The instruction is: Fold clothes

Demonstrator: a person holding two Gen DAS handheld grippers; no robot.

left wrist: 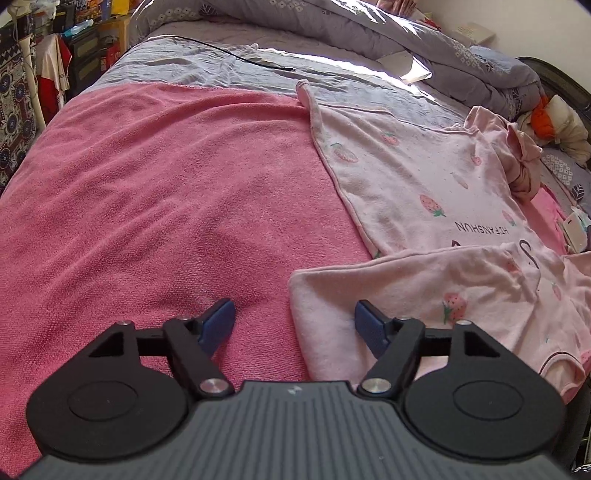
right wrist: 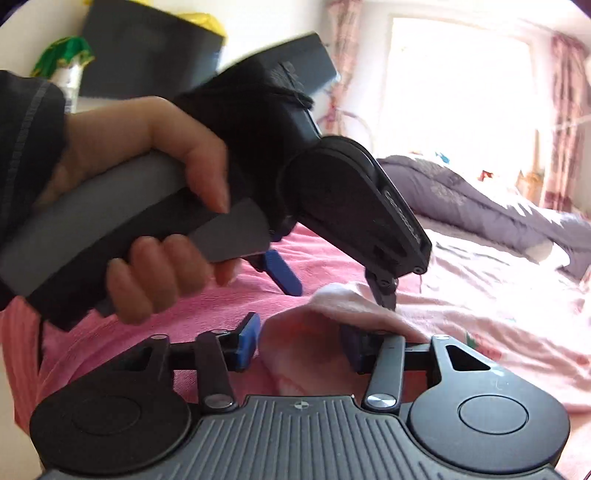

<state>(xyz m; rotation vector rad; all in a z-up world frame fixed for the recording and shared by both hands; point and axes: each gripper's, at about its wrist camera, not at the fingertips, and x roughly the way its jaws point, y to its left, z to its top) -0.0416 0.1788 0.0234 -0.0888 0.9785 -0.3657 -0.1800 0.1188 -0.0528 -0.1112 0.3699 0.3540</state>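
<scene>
Strawberry-print pink top [left wrist: 424, 184] lies spread on the bed at 2–3 o'clock in the L wrist view. Its near part is folded back over itself at 4 o'clock, partly over the pink towel [left wrist: 166, 203] that covers the bed from 8 to 10 o'clock.

L gripper [left wrist: 295, 328]: fingers spread wide w/ nothing between them. The right-side pad hangs over the folded edge; contact unclear. In the R wrist view a hand [right wrist: 147, 206] grips its handle at 9–10 o'clock.

R gripper [right wrist: 299, 343]: a fold of the top bulges between the blue pads and drapes over the 3 o'clock finger. Can't tell if the pads actually squeeze it; pic is blurred.

Containers: a dark bag-like thing [right wrist: 147, 48] sits at 11 o'clock in the R view w/ a yellow bit [right wrist: 199, 20] at its top edge; contents unclear. Grey duvet [left wrist: 369, 29] is bunched at 12–1 o'clock.
</scene>
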